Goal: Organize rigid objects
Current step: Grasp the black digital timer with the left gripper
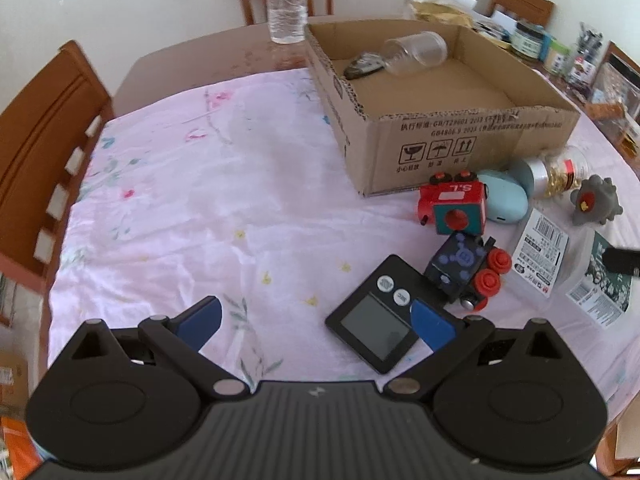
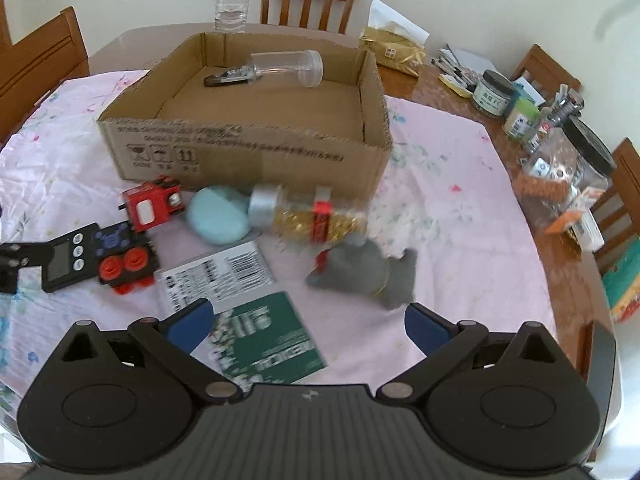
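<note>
Left gripper [image 1: 316, 326] jaws spread wide, empty, low over the pink tablecloth [image 1: 192, 216]; black digital timer [image 1: 374, 328] lies just inside its right finger. Right gripper [image 2: 308, 326] also wide, empty, above a green-and-white packet [image 2: 264, 336]. Beyond: grey spiky toy [image 2: 360, 270], capsule bottle [image 2: 308, 216] on its side, pale blue case [image 2: 218, 220], red toy car [image 2: 154, 204], dark toy train [image 2: 124, 256]. Far: cardboard box [image 2: 240, 148] holding clear jar [image 2: 288, 66] and a dark object [image 2: 228, 76].
</note>
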`<state>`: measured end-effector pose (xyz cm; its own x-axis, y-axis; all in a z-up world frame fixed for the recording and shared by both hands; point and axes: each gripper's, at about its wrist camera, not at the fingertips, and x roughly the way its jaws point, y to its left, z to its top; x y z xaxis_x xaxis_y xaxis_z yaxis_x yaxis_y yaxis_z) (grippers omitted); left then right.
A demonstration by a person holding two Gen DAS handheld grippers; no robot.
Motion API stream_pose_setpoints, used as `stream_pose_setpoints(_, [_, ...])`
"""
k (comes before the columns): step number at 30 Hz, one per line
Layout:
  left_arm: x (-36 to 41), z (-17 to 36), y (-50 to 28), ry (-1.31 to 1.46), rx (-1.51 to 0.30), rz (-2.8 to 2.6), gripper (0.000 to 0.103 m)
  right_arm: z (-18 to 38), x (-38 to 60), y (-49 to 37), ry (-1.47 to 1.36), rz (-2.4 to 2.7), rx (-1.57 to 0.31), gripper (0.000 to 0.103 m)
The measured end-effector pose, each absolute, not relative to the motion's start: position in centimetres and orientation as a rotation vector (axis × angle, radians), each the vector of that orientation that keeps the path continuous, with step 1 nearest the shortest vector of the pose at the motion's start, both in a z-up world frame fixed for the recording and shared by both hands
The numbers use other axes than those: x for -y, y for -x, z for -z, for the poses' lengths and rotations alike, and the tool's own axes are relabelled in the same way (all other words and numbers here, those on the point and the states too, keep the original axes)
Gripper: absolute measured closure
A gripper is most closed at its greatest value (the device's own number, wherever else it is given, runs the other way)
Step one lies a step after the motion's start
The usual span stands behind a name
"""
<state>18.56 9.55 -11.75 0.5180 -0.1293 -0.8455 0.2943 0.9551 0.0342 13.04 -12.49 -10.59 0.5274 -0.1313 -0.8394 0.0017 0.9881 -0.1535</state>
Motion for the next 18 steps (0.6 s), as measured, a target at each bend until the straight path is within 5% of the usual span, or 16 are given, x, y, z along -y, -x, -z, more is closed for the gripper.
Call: stream_pose_setpoints(18, [-8.2,15.0,-22.3,-0.242,-1.011,0.381,0.001,11.7,10.3,-10.4,0.086,0.237,-1.007,0.0])
